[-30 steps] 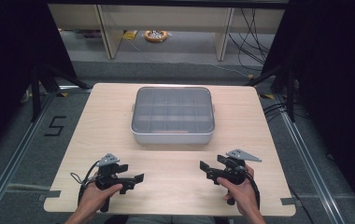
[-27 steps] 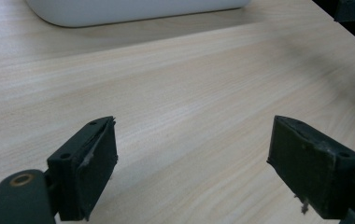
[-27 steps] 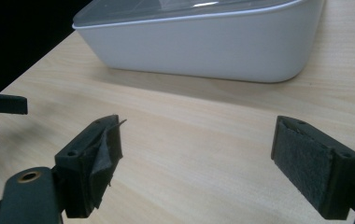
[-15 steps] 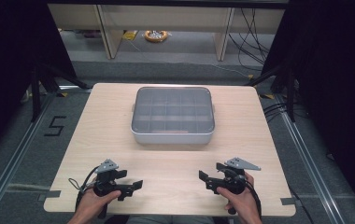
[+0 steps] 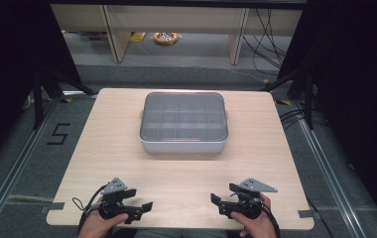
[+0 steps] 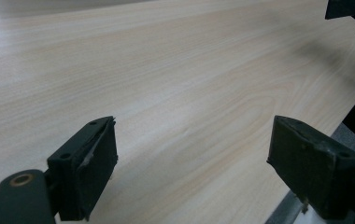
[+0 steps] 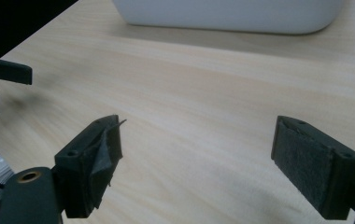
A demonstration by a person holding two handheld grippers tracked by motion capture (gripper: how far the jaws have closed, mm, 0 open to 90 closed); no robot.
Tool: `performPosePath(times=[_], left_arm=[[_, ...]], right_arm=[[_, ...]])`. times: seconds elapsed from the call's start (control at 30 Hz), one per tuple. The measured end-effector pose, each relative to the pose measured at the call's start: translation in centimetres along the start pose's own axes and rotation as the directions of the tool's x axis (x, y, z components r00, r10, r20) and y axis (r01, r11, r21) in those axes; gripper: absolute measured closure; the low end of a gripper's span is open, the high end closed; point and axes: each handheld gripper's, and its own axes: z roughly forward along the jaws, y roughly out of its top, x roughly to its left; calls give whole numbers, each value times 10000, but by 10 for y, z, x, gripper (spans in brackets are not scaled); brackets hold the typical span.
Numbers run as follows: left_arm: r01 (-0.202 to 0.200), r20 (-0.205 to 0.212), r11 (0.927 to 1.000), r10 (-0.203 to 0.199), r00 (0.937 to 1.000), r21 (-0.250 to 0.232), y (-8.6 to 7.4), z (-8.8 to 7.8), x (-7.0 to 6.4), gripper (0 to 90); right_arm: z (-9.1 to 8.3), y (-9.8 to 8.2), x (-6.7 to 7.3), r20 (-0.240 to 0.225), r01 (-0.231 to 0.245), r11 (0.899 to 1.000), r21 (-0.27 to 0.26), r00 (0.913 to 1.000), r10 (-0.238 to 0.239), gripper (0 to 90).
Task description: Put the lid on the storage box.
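One shallow white rectangular plastic tray with a clear lid and gridded compartments point(image 5: 183, 122) sits on the pale wooden counter point(image 5: 107, 148), a little past its centre toward 12 o'clock. Whether the compartments hold anything cannot be told through the lid.

Two black two-jaw tools are in play, both low at the 6 o'clock edge of the counter and well apart from the tray. The left tool point(image 5: 144, 208) is held near 7 o'clock by the person's left hand point(image 5: 102, 225), so the tray lies toward its 1 o'clock. The right tool point(image 5: 217, 202) is held near 5 o'clock by the person's right hand point(image 5: 253, 223), with the tray toward its 11 o'clock. The two tools point inward at each other across bare wood.

In the left gripper view, the left tool point(image 6: 192, 161) has its jaws spread wide over plain wood grain, nothing between them, and the other tool's black tips show at 1 o'clock. In the right gripper view, the right tool point(image 7: 196, 161) likewise stands with jaws wide apart and empty; the tray's white wall point(image 7: 227, 14) runs across at 12 o'clock, and the other tool's tips show at 9 o'clock.

One grey three-cornered plate tops each tool, two in all.
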Motion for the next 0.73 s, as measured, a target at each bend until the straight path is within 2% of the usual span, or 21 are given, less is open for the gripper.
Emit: performPosePath(times=[0.03, 0.07, 0.1, 0.13, 0.2, 0.23, 0.27, 0.37, 0.4, 0.43, 0.47, 0.5, 0.53, 0.6, 0.67, 0.7, 0.73], left_arm=[[-135, 21, 9999, 135, 9999, 93, -1, -1, -1, 149], [-33, 0, 10000, 33, 10000, 55, -2, -1, -3, 150], [-130, 40, 9998, 130, 9999, 142, -4, -2, -3, 149], [-173, 79, 9996, 172, 9998, 201, -5, -3, -5, 149], [-286, 110, 9991, 282, 9995, 319, -7, -4, -8, 149], [-396, 150, 9985, 391, 9991, 390, -8, -5, -8, 150], [-349, 162, 9987, 344, 9993, 359, -9, -5, -10, 149], [-486, 178, 9982, 480, 9987, 362, -11, -7, -13, 150], [-438, 190, 9982, 430, 9989, 409, -11, -7, -13, 150], [-426, 177, 9982, 418, 9990, 420, -12, -7, -13, 150], [-542, 137, 9972, 535, 9985, 519, -12, -8, -12, 149], [-468, 92, 9979, 465, 9989, 447, -12, -7, -13, 149], [-447, 110, 9982, 443, 9990, 411, -12, -7, -12, 149], [-523, 83, 9978, 520, 9986, 416, -12, -7, -10, 149], [-479, -29, 9980, 481, 9988, 409, -12, -5, -8, 149], [-603, -156, 9965, 613, 9980, 571, -11, -6, -6, 150], [-350, -166, 9986, 357, 9992, 387, -12, -5, -7, 150]], right_arm=[[-1, -1, 0, -23, -8, 10000, -11, 10000, 8, 172], [-2, -3, 1, 82, 34, 10000, 42, 10000, -34, 172], [-5, -5, 7, 115, -711, 9968, 363, 9974, 707, 172], [-4, -7, 2, 142, 12, 10000, 79, 9999, -13, 172], [-6, -10, 2, 153, 27, 9999, 150, 9999, -30, 172], [-9, -12, 6, 18, -476, 9984, 311, 9989, 476, 172], [-9, -14, 3, -30, -89, 9996, 253, 10000, 89, 172], [-11, -19, 3, 11, 13, 9996, 287, 10000, -13, 172], [-13, -20, 7, 66, -391, 9982, 446, 9992, 388, 172], [-14, -21, 5, 145, -78, 9989, 457, 9999, 71, 172], [-15, -22, 4, 99, 33, 9992, 393, 9999, -37, 172], [-15, -23, 5, -88, 13, 9994, 343, 10000, -10, 172], [-16, -24, 4, 38, 126, 9993, 349, 9999, -128, 172], [-16, -25, 8, -147, -339, 9984, 445, 9993, 346, 172], [-16, -25, 7, -87, -296, 9987, 421, 9995, 300, 172], [-16, -25, 7, -80, -295, 9985, 461, 9995, 299, 172], [-17, -25, 7, 85, -360, 9979, 538, 9993, 356, 172]])
